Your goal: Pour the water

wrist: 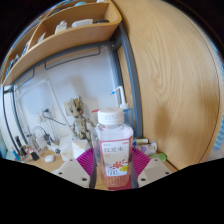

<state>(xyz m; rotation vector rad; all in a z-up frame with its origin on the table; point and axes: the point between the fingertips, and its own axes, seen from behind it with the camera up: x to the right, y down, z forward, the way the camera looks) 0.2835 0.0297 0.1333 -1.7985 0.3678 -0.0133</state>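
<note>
the gripper is clamped on a clear plastic bottle — white screw cap, pink label — upright between its magenta pads, a pale wooden panel beyond.

gripper closed on bottle | bottle upright, white cap | wooden shelf above

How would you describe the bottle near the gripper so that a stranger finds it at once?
Start at the wooden panel under the wall shelf. Before it, between the pink pads of the hand-held gripper, stands a clear plastic bottle. Unlike the small figure behind, it has a white cap and red label.
</note>
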